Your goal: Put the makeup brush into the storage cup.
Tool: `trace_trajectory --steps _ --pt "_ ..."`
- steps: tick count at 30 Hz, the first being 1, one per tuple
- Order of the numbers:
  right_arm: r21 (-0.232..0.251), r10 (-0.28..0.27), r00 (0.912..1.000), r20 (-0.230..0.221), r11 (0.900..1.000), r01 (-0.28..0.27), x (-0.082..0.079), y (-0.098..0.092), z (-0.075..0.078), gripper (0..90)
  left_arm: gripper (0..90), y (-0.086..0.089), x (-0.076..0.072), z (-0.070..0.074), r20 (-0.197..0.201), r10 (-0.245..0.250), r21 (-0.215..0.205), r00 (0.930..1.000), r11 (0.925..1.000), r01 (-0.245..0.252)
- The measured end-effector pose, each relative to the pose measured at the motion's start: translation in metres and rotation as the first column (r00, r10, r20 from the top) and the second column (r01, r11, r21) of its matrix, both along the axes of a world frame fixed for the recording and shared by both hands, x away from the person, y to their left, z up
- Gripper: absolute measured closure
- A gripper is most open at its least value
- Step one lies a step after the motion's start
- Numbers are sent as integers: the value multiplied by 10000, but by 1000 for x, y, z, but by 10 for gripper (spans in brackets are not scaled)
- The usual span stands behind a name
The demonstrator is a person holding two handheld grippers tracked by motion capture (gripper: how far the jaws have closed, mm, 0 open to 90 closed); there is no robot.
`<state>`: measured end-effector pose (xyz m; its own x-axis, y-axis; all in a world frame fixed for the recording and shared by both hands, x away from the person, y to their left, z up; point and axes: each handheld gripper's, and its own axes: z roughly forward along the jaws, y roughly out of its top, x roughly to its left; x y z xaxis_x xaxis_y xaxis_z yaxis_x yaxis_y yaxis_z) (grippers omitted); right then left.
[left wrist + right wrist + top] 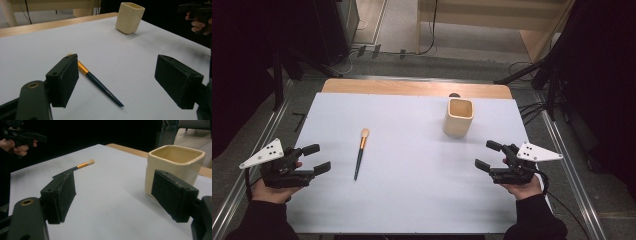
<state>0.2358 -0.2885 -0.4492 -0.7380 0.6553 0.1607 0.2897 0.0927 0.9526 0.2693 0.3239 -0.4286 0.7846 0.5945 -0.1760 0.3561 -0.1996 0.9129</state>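
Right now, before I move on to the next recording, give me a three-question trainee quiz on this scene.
1. True or false: the makeup brush lies flat on the white table.
2. Which claw is nearer the brush: A) left claw, B) right claw?
3. What stands upright near the table's far right side?

Key: 1 true. 2 A. 3 the cream cup, empty as far as its inside shows; both claws are open and hold nothing.
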Motion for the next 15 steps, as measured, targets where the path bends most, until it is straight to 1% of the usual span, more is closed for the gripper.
trace_trajectory --steps 15 --pt "-49 5 10000 24 10000 -5 0 0 0 202 203 1 0 1 51 51 -19 10000 10000 -51"
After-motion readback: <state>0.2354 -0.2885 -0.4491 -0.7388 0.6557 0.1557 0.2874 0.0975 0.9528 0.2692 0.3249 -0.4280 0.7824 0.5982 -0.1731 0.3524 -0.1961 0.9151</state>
